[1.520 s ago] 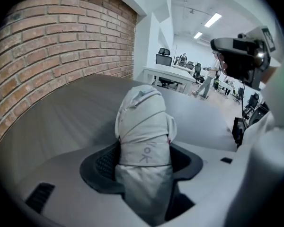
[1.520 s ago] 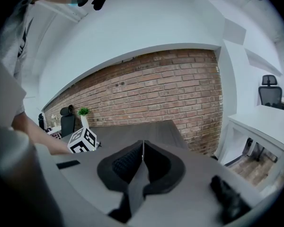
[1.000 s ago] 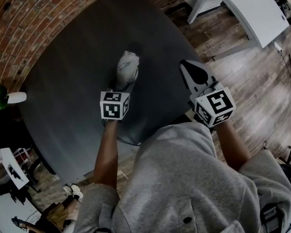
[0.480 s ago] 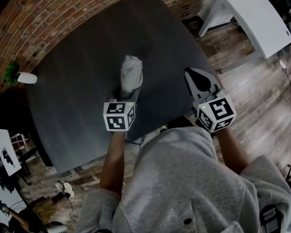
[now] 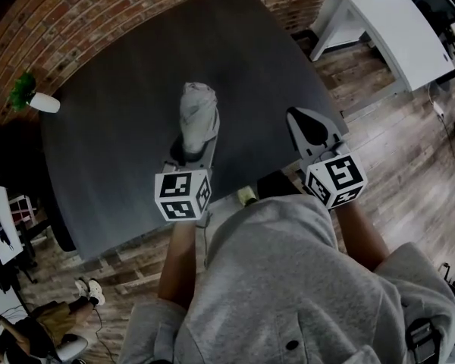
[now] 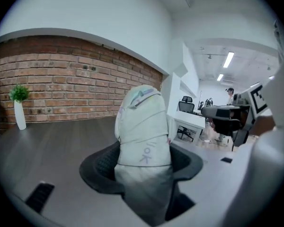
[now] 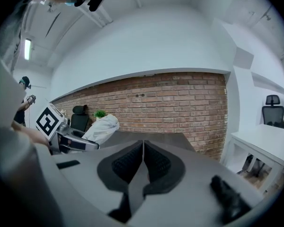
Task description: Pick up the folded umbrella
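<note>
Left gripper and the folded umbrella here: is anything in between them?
Nothing visible. The folded umbrella already sits between the jaws of the left gripper, which are clamped on it. The right gripper is shut, empty, off to the side.

Count from your head view: one folded umbrella (image 5: 197, 112); two grippers in your hands, the left gripper (image 5: 191, 152) and the right gripper (image 5: 311, 126); one dark bench (image 5: 114, 142); one potted plant (image 5: 24, 97); one white desk (image 5: 398, 25).

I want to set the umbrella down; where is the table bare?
Most of the table is bare: the wide stretch between the plant at its far-left corner and the umbrella in the left gripper. Only that corner is taken.
</note>
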A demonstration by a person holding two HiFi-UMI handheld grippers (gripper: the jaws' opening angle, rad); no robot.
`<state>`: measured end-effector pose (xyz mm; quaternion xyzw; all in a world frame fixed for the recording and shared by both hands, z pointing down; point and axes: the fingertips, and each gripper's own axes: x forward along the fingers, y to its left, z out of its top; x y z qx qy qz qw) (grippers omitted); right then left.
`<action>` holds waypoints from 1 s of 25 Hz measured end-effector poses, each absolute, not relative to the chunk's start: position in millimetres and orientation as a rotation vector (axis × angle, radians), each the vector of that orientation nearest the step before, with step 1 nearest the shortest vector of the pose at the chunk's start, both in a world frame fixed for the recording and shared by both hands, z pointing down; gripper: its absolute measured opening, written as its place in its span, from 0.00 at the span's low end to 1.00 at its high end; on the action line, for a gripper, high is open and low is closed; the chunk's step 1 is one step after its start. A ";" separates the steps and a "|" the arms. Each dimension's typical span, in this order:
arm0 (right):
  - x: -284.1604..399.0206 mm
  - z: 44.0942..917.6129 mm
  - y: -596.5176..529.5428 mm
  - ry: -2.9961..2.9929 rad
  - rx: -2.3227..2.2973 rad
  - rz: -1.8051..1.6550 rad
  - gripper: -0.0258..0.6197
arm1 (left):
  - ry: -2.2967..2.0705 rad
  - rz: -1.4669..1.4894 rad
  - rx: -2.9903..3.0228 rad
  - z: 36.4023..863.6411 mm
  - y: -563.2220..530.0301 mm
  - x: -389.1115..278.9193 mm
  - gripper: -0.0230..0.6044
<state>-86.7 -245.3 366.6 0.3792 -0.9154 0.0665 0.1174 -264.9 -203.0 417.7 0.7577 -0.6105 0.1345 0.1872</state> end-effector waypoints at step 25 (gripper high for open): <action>-44.4 357.2 -206.7 -2.745 0.929 0.202 0.08 | -1.914 0.187 2.002 365.2 -129.1 -196.2 0.47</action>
